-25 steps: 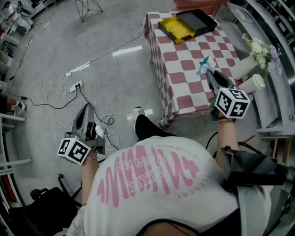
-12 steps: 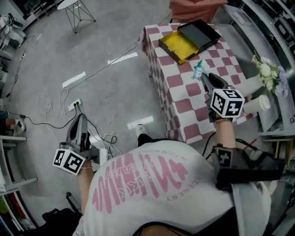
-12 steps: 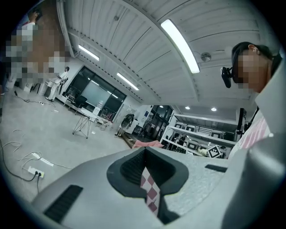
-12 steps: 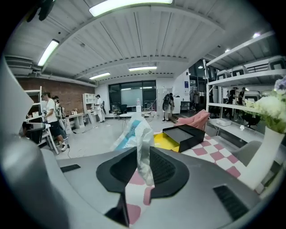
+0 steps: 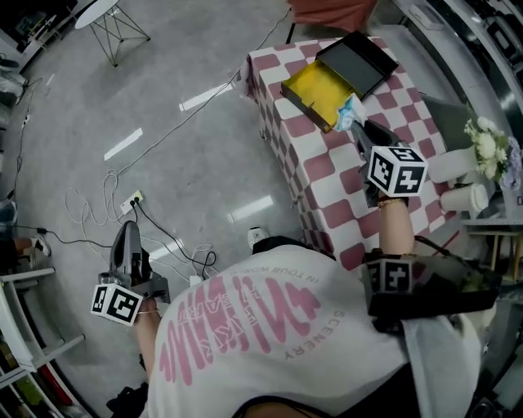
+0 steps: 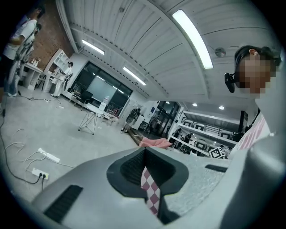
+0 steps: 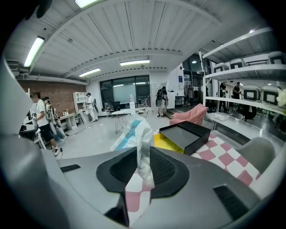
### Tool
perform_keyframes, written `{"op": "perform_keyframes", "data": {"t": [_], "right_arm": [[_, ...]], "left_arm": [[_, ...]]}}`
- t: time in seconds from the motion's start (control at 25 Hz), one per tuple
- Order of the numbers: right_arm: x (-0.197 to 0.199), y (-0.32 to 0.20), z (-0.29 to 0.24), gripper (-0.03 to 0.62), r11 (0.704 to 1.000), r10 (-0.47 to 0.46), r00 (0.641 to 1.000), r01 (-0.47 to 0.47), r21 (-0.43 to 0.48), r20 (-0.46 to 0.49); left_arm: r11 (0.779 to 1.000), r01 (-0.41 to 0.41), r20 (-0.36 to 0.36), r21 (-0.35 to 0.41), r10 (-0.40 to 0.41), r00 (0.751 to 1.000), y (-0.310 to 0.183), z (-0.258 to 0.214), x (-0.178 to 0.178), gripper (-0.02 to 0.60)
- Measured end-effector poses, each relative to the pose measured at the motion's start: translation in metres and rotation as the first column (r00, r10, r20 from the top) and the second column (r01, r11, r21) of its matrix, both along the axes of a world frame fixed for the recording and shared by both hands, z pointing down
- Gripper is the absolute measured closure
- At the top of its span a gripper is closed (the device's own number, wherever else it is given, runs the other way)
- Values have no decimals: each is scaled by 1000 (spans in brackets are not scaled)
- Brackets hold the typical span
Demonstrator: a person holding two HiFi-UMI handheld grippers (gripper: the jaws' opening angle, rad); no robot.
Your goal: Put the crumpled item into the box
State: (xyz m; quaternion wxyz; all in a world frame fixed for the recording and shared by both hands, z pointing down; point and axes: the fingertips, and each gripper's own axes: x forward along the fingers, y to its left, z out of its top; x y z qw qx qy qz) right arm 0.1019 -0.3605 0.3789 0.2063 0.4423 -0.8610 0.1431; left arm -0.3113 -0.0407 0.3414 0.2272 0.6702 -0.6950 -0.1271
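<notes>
A crumpled white and blue wrapper sticks out of my right gripper, which is shut on it. The wrapper rises from between the pads of that gripper in the right gripper view. It hangs just beside the near corner of the yellow box, whose black lid lies open behind it. Both rest on the pink and white checkered table. My left gripper hangs low over the floor at the person's left side, jaws together, nothing in it.
A power strip with cables lies on the floor near the left gripper. White flowers and two white cylinders stand right of the table. A pink chair is behind the table. People stand far off.
The right gripper has carried the wrapper forward across the table, from mid-table to the edge of the yellow box. The left gripper has stayed low at the side.
</notes>
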Motion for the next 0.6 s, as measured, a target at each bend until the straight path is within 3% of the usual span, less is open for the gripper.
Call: {"op": "perform_keyframes", "data": {"t": [0.28,0.48,0.6], "right_arm": [[-23,-28,28,519,999,26,998,-29,-36,-65],[-31,-64,22,517,999,52,993,-52,9,-105],[-32,-83,23,519,995,101,992,-101,5,-82]], "left_arm": [[998,48,-31,-42,-49,998,-18,19,-44,574],[999,17,6,-28,-17,1000,-46,18,-68,574],[1000,-4,24,-2,4,1000,-56,9,-80,574]]}}
